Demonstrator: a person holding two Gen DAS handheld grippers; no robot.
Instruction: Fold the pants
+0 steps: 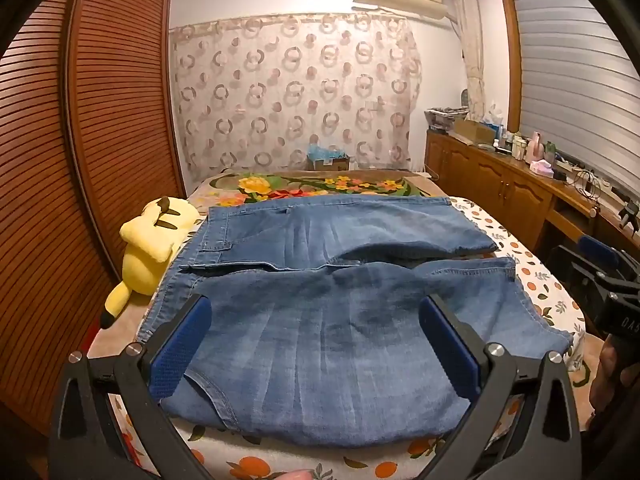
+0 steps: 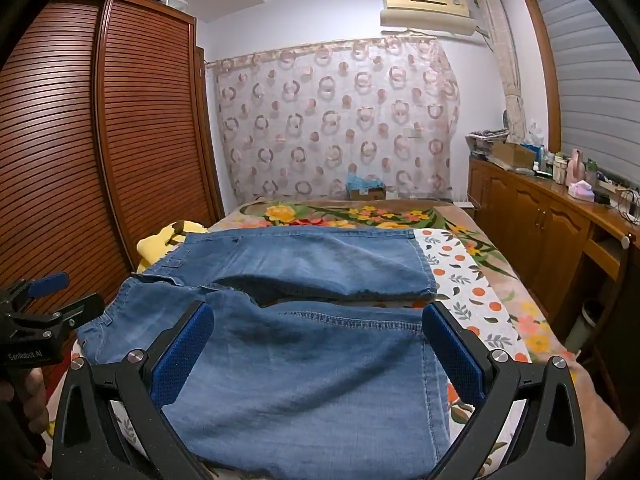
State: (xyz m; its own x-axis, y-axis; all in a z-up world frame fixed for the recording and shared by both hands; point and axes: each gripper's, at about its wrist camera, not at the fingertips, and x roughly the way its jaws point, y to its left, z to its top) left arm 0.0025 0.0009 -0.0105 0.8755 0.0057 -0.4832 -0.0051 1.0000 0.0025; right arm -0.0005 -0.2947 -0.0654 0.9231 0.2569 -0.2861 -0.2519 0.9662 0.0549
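Lying flat on bed [image 1: 532,280]: one jeans [image 1: 320,340] | one plush [image 1: 148,248] | two tools, left tool [image 1: 316,344] and right tool [image 2: 318,354], both agape

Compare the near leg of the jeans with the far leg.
The near leg lies at the bed's front edge, under the open tongs; the far leg lies nearer the floral blanket. The near leg's hem runs straight across the right wrist view, while the far leg's hem runs down its right side. Both are the same faded blue denim, laid flat, joined at the waist on the left.
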